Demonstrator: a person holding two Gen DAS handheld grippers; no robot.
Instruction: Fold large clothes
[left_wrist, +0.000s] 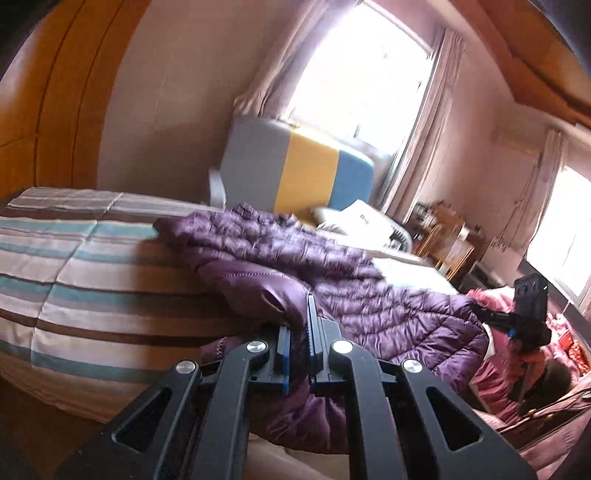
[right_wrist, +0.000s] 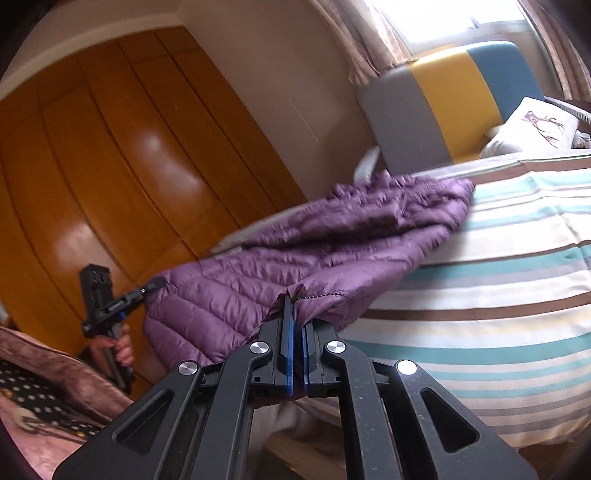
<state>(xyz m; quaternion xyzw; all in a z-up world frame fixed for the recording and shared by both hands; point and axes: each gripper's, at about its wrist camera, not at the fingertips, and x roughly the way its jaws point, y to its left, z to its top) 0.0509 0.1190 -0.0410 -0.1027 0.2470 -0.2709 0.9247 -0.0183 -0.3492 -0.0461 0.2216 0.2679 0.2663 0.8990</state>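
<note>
A purple quilted down jacket (left_wrist: 332, 266) (right_wrist: 295, 240) lies across a bed with a striped cover (left_wrist: 74, 266) (right_wrist: 480, 295), and its near edge is lifted off the bed. My left gripper (left_wrist: 299, 317) is shut on a fold of the jacket's edge, with fabric bunched between the blue pads. My right gripper (right_wrist: 295, 306) is shut on a stitched hem corner. Each view also shows the other gripper pinching the far end of that same edge: the right gripper (left_wrist: 480, 310) and the left gripper (right_wrist: 159, 282), held by a hand.
A grey, yellow and blue headboard (left_wrist: 310, 173) (right_wrist: 450, 99) stands behind the bed with a white pillow (left_wrist: 365, 218) (right_wrist: 535, 125). Wooden wardrobe doors (left_wrist: 44, 110) (right_wrist: 110, 166) flank it. A bright window (left_wrist: 362, 74) and pink bedding (left_wrist: 495, 387) are nearby.
</note>
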